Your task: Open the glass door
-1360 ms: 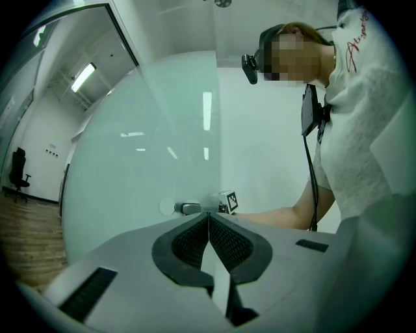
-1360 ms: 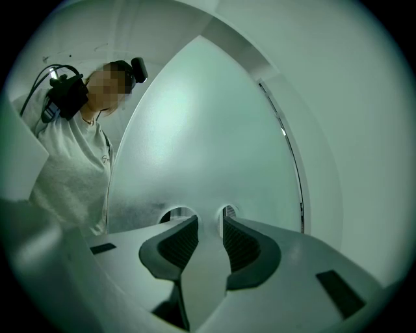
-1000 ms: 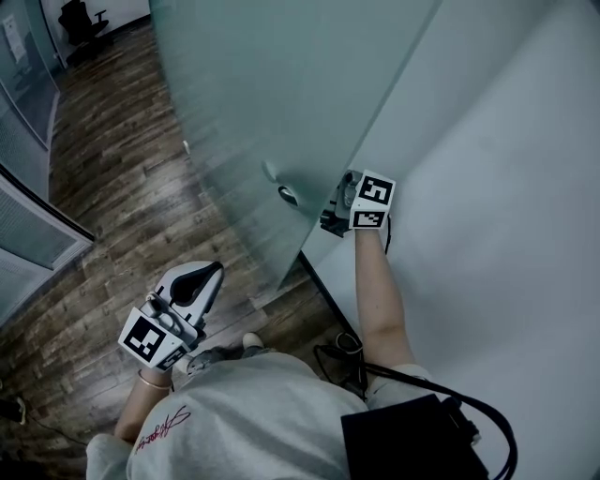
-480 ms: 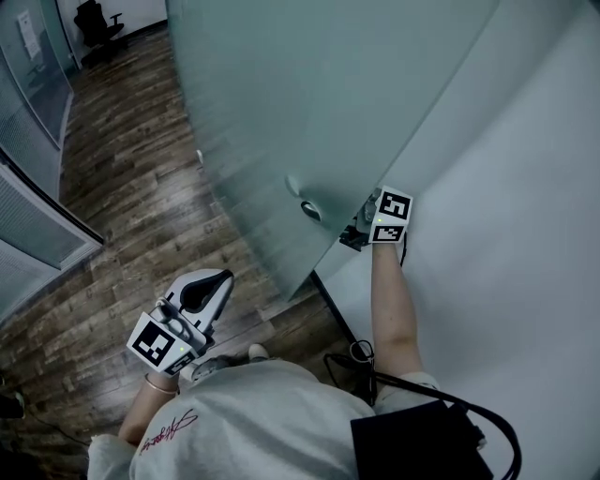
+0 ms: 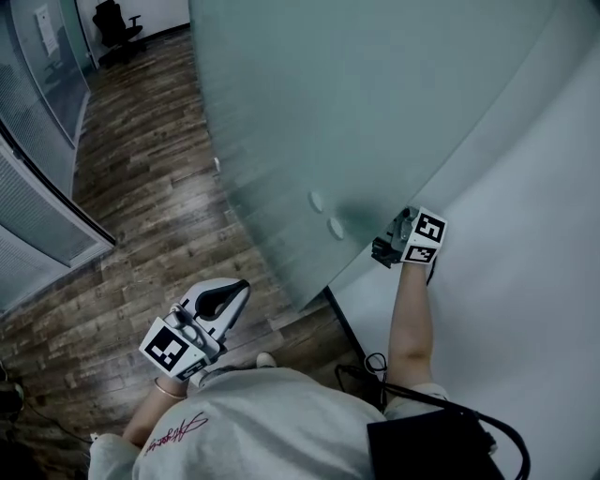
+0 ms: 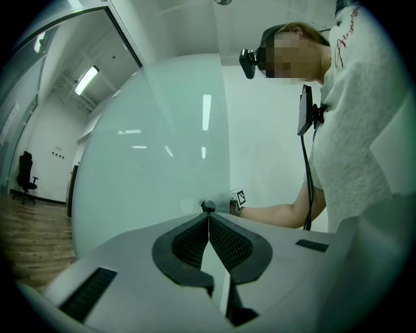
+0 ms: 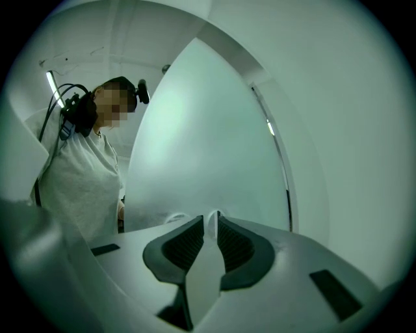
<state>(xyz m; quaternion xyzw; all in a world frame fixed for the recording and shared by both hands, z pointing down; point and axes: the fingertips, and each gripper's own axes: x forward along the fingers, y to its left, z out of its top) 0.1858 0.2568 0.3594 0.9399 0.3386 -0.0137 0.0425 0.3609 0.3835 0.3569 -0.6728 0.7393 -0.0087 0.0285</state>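
A frosted glass door (image 5: 356,112) stands ajar, and its two round handle knobs (image 5: 336,227) show on the near face. My right gripper (image 5: 382,249) is level at the door's free edge, at handle height, between the door and the white wall. Its jaws are closing with a narrow gap left. A pale rounded piece of the handle (image 7: 212,218) sits right at the tips, and I cannot tell whether it touches them. My left gripper (image 5: 242,287) hangs by my hip, shut and empty, well short of the door (image 6: 149,143).
A white wall (image 5: 525,244) runs close along the right of the door edge. Dark wood flooring (image 5: 141,216) spreads left, bordered by a glass partition (image 5: 37,225). An office chair (image 5: 117,23) stands far back. A black pack (image 5: 427,450) with cable hangs at my waist.
The door and my right gripper have shifted right and lower in the head view, the door swinging wider. The handle now shows as two round knobs. My left gripper stays by my hip.
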